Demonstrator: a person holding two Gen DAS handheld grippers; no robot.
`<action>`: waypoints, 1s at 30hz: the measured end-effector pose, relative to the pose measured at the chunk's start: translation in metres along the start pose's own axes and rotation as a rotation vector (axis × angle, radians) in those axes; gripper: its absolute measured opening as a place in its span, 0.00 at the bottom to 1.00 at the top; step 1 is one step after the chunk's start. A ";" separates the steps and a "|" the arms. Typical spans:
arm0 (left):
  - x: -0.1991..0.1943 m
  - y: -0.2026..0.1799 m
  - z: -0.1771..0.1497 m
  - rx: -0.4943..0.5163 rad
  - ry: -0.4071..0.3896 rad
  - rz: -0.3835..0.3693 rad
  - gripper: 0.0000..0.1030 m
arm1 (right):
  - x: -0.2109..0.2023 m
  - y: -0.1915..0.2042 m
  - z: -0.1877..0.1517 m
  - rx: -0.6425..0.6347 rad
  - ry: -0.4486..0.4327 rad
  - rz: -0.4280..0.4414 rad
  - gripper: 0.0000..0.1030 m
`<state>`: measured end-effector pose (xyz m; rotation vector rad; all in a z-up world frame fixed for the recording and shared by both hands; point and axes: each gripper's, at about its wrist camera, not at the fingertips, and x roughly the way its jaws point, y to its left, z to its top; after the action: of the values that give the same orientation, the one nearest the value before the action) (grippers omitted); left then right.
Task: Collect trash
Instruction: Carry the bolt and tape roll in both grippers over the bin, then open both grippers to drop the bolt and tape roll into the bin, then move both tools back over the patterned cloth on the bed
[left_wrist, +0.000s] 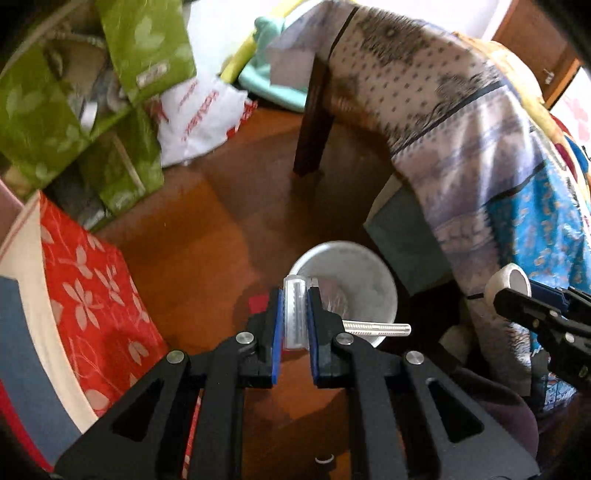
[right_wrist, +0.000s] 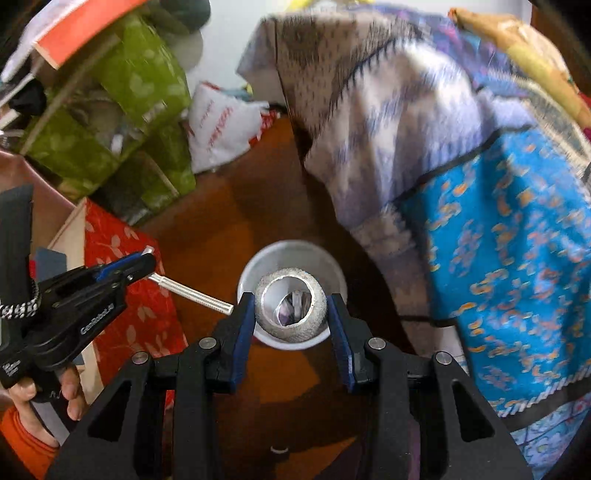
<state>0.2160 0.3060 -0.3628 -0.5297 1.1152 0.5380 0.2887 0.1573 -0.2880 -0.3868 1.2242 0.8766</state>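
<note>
Left gripper clamping clear plastic blister strip, ribbed silver tail pointing right, right gripper squeezing grey tape roll, hole facing camera, above white bin.

A white bucket stands on the reddish-brown floor between a red box with pale leaf prints, green leaf-patterned bags and a dotted cream, lilac and bright blue cloth.

Right claw clamps a grey tape roll above a white bucket on the wooden floor, while the left claw grips a clear plastic strip.
</note>
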 end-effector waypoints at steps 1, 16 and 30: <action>0.006 0.002 -0.002 -0.005 0.014 0.000 0.11 | 0.008 -0.002 0.001 0.015 0.020 0.003 0.35; 0.057 -0.021 -0.005 0.002 0.125 -0.046 0.11 | 0.032 -0.009 0.020 0.014 0.083 0.006 0.39; 0.070 -0.072 0.008 0.069 0.170 -0.109 0.24 | 0.012 -0.031 0.020 0.049 0.040 0.030 0.54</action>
<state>0.2920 0.2662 -0.4161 -0.5800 1.2538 0.3632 0.3261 0.1565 -0.2984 -0.3484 1.2893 0.8665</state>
